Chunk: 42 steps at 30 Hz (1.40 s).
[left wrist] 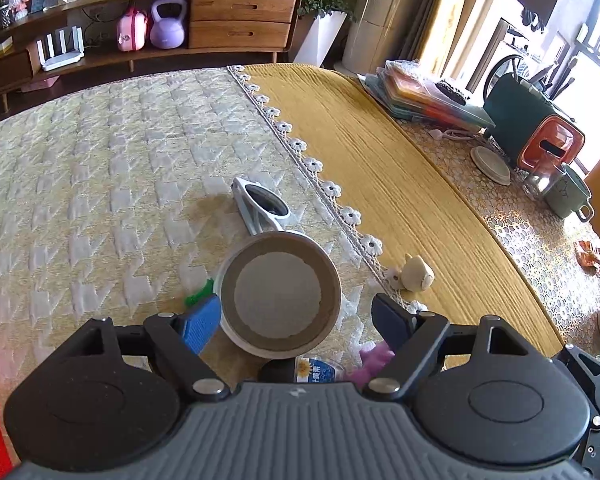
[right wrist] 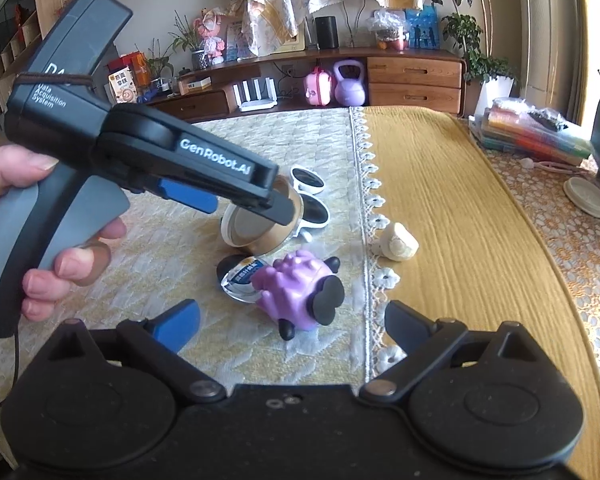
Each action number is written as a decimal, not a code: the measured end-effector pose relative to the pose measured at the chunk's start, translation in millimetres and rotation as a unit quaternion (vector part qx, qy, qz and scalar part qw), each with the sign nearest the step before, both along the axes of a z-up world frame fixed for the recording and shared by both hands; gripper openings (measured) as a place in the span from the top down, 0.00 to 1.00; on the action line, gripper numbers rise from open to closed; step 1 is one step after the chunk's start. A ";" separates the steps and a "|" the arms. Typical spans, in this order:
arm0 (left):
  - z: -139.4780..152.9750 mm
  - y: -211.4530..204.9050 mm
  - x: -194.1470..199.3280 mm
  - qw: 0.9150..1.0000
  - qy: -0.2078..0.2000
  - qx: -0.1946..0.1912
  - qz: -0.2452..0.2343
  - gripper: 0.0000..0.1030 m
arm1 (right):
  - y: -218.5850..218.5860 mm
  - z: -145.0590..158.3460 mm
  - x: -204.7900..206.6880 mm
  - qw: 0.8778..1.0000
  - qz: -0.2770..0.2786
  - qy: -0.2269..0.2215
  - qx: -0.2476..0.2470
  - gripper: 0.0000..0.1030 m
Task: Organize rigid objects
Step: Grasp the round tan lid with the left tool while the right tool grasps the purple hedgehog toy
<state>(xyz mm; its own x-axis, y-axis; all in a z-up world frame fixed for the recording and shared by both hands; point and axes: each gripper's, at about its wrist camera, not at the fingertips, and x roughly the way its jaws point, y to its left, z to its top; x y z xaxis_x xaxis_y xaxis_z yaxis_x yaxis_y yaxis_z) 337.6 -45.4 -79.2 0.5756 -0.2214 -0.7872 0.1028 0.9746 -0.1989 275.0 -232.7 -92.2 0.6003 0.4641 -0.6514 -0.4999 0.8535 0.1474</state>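
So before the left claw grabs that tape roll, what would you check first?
1. Left gripper open: ok.
2. Tape roll sits between its fingers: ok.
3. Fingers touching the roll: cannot tell.
4. Sunglasses close behind the roll, may get nudged: not ok.
5. Right gripper open and holding nothing: ok.
6. Purple toy and small bottle crowd the roll's near side: not ok.
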 end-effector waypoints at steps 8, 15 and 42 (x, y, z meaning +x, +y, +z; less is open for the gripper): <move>-13.5 10.2 15.0 0.999 0.005 -0.032 0.003 0.20 | 10.4 -10.4 19.8 1.000 -0.008 0.021 0.012 0.08; -20.4 9.2 20.6 0.999 0.000 -0.041 -0.006 0.20 | 12.9 -20.5 32.0 0.999 -0.022 0.037 0.017 0.16; -14.5 18.0 15.5 0.999 -0.042 -0.018 -0.004 0.19 | 17.9 -22.6 33.0 0.999 -0.021 0.038 0.010 0.35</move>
